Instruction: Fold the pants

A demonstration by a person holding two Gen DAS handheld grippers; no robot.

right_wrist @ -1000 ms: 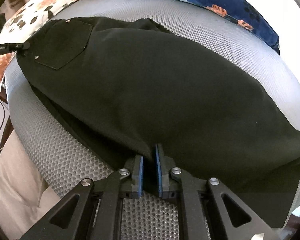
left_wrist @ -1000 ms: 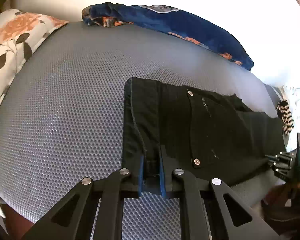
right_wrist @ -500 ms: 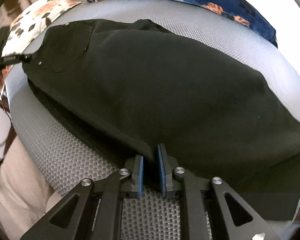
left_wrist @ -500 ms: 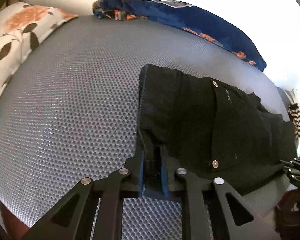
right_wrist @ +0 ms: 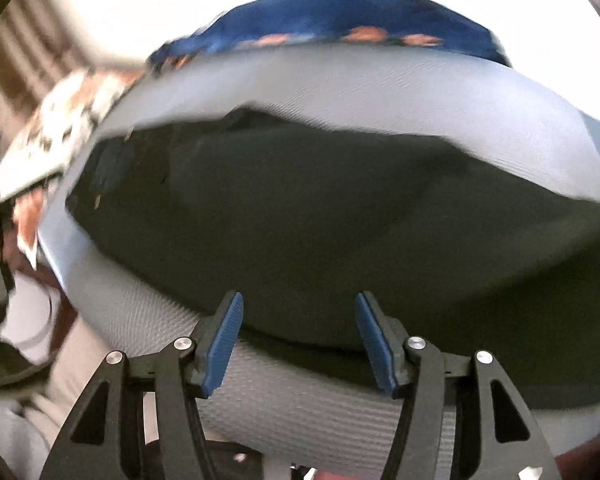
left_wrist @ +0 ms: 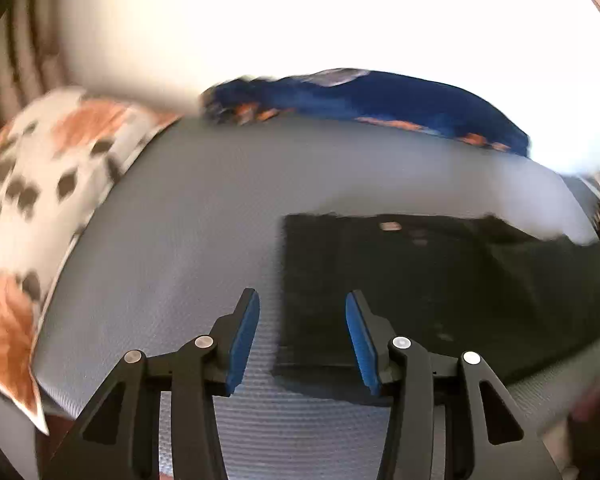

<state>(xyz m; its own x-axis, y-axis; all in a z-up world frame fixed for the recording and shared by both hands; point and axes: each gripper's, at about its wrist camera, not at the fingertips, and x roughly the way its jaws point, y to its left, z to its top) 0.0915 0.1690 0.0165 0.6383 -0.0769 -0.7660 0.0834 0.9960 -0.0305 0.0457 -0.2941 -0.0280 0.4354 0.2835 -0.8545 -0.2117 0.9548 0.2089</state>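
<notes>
The black pants [left_wrist: 440, 280] lie flat on the grey mesh bed surface [left_wrist: 180, 240], waist end at the left. My left gripper [left_wrist: 302, 300] is open, empty, just above the near left waist corner. In the right wrist view the pants [right_wrist: 340, 220] spread across the bed, folded lengthwise with a lower layer showing at the near edge. My right gripper [right_wrist: 298, 304] is open and empty over the near edge of the pants. Both views are motion-blurred.
A white pillow with orange flowers [left_wrist: 32, 184] lies at the left of the bed. A blue patterned blanket [left_wrist: 380, 100] lies along the far edge by the white wall; it also shows in the right wrist view [right_wrist: 340, 20]. The bed's near edge is just below both grippers.
Both grippers were shut on the near edge of the pants and have opened, letting the cloth go. Both have pulled back and tilted up slightly.
</notes>
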